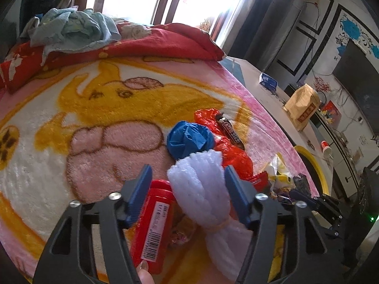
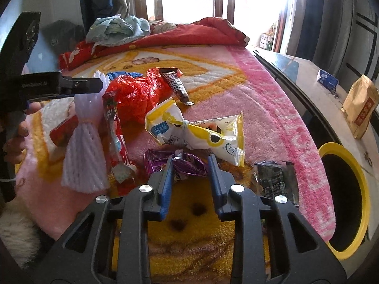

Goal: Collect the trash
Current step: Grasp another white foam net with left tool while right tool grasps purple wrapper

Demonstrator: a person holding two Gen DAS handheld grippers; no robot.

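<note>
left wrist — fingers spread around white foam net | right fingers parted — purple wrapper between

I am making out very little print here. A barcode with digits too small for me to read is running along the white label of the red bottle. White block lettering is showing on the brown chocolate bar wrapper, but it is blurring past reading. Red printing on the brown paper bag is staying illegible too.
</note>
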